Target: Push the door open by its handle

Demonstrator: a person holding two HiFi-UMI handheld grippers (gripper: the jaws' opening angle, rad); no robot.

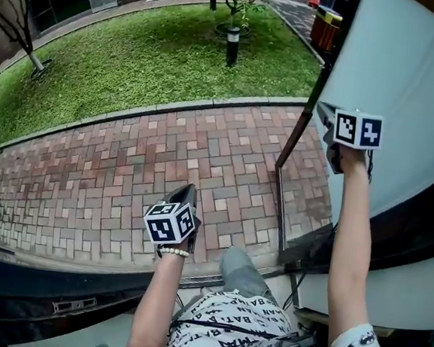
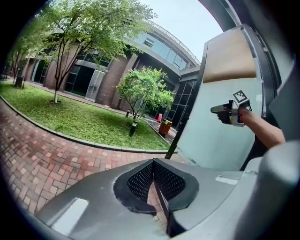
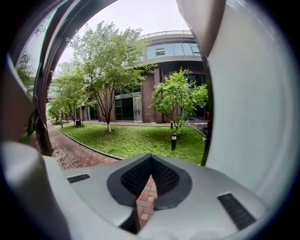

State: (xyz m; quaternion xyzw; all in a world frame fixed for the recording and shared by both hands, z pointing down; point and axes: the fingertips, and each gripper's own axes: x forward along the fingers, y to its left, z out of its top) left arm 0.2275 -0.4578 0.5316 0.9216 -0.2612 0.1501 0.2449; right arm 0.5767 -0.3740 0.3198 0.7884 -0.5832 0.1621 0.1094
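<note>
The frosted glass door (image 1: 406, 87) stands swung open on the right, its dark edge (image 1: 295, 138) facing the courtyard. No handle shows in any view. My right gripper (image 1: 327, 118) is raised in front of the door's pale pane (image 2: 220, 126), and from the left gripper view it (image 2: 214, 109) hangs just clear of the glass. Its jaws (image 3: 150, 158) are shut with nothing between them, and the door (image 3: 253, 93) fills that view's right side. My left gripper (image 1: 187, 190) is lower, over the paving in the doorway, jaws (image 2: 153, 161) shut and empty.
Red brick paving (image 1: 127, 169) lies beyond the dark threshold (image 1: 80, 270). Behind it is a lawn (image 1: 151, 57) with a short black lamp post (image 1: 232, 46) and small trees. An orange and black bin (image 1: 326, 26) stands at the far right, near the door's edge.
</note>
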